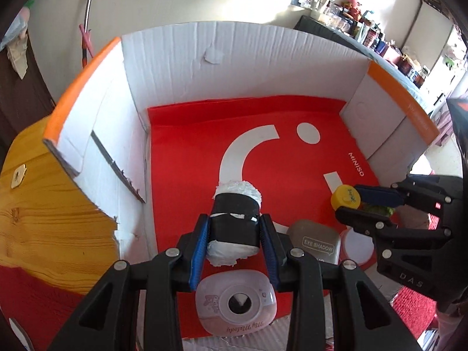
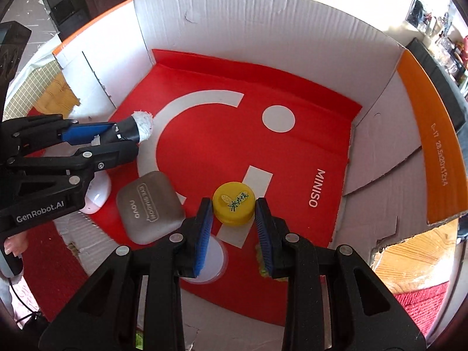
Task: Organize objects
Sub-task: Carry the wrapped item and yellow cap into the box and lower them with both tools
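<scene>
Two grippers hang over my red-lined box: left gripper clamps a black roll at frame centre, right gripper pinches a yellow-capped bottle. Released carelessly, either could topple onto the eyeshadow case lower left.

Black-and-white roll, yellow cap, grey compact, red bag with white marks.

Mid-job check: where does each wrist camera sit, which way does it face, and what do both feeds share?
Left wrist: on the left gripper, angled down into the cardboard box; its fingers clamp a black-and-white roll; right gripper shows.
Right wrist: on the right gripper, facing down; holds a yellow-capped bottle; left gripper shows.
Shared: red Miniso bag, eye-shadow case.
</scene>
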